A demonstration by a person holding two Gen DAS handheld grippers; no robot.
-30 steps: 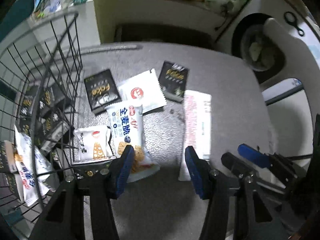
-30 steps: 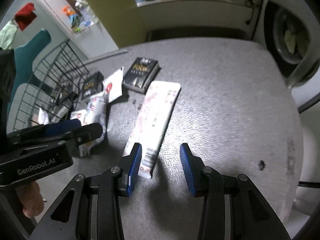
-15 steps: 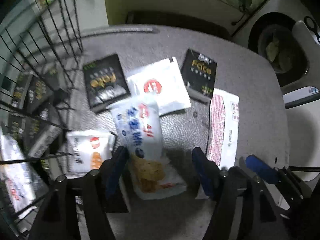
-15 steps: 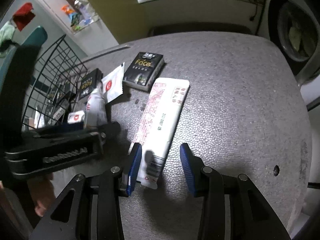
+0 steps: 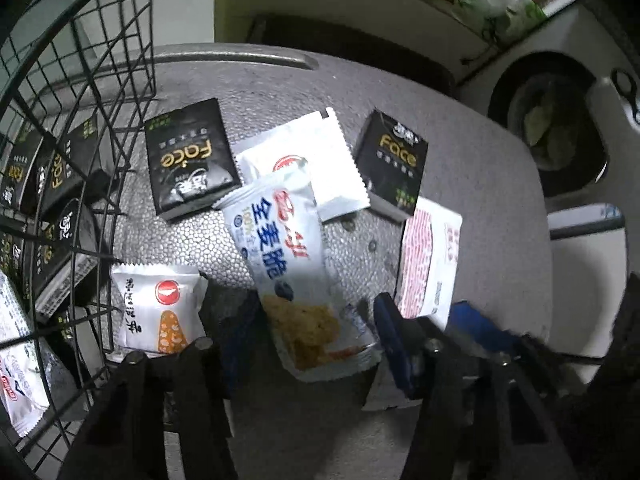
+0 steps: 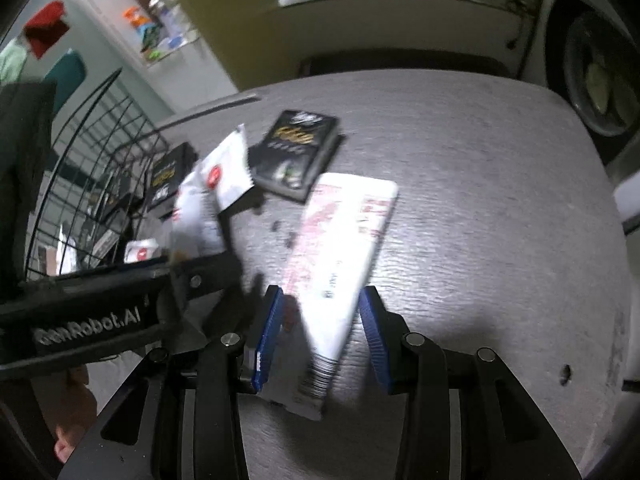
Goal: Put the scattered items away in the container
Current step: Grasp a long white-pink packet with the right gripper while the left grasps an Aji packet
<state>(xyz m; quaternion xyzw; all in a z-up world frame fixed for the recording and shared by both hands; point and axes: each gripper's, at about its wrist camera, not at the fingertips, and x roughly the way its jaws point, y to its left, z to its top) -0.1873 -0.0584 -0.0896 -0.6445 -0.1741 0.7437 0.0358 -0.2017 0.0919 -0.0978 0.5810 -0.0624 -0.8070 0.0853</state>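
Grey, pebbled table top (image 5: 472,184) is seen under both grippers, and places are given from the blue-printed cracker packet (image 5: 280,240). Nearest, the left gripper (image 5: 310,340) is set astride that packet's near end; its jaws are closing, the packet is between them, and the pads are not seen pressing on it. Just right of the packet, the right gripper (image 6: 322,332) is set astride the near end of a long white packet with red print (image 6: 344,240); its jaws are opening and no pressure is seen. Just left of the cracker packet a small white snack pack (image 5: 160,306) is laid, against the wire. Beyond the packet's far end a flat white sachet (image 5: 308,164) is overlapped by it, flanked by a black box on the left (image 5: 188,160) and a black box on the right (image 5: 394,162). Well to the left, a black wire basket (image 5: 100,92) is stood on the table, with several black boxes (image 5: 52,176) and a white packet (image 5: 16,344) held inside.
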